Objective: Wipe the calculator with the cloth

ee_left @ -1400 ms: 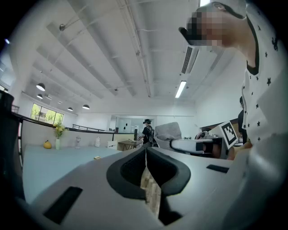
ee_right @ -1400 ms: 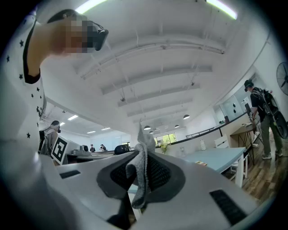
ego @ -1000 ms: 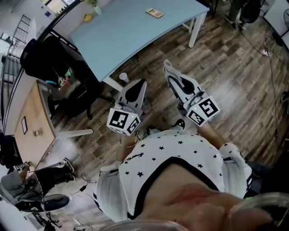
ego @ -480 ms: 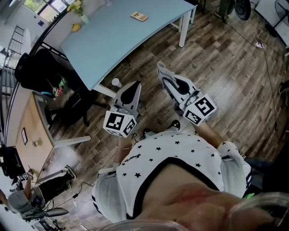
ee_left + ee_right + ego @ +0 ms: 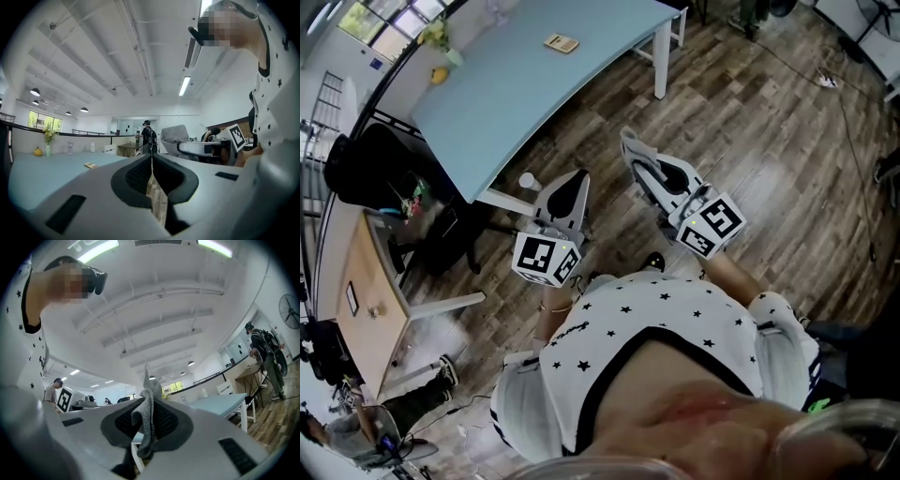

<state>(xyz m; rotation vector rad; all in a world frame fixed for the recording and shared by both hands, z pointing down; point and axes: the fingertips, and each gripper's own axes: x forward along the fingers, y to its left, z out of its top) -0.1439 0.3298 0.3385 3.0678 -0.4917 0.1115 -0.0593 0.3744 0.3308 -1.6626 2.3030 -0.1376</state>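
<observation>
A small tan calculator (image 5: 562, 42) lies on the pale blue table (image 5: 506, 84), far ahead of both grippers; it also shows as a small flat shape (image 5: 91, 165) in the left gripper view. My right gripper (image 5: 630, 148) is held over the wooden floor, shut on a grey cloth (image 5: 149, 413) that hangs pinched between its jaws and sticks up past their tips. My left gripper (image 5: 573, 185) is beside it, also off the table, its jaws closed together with nothing between them. Both grippers point up and toward the table.
A black office chair (image 5: 380, 173) stands left of the table, with a wooden desk (image 5: 361, 300) beyond it. A yellow object (image 5: 439, 75) and a vase of flowers (image 5: 439, 36) sit on the table's far left. A white table leg (image 5: 662, 67) stands ahead. Cables lie on the floor at right.
In the head view the table and calculator have shifted to the left and up. Both grippers keep the same pose, drifting slightly left; the cloth stays in the right one.
</observation>
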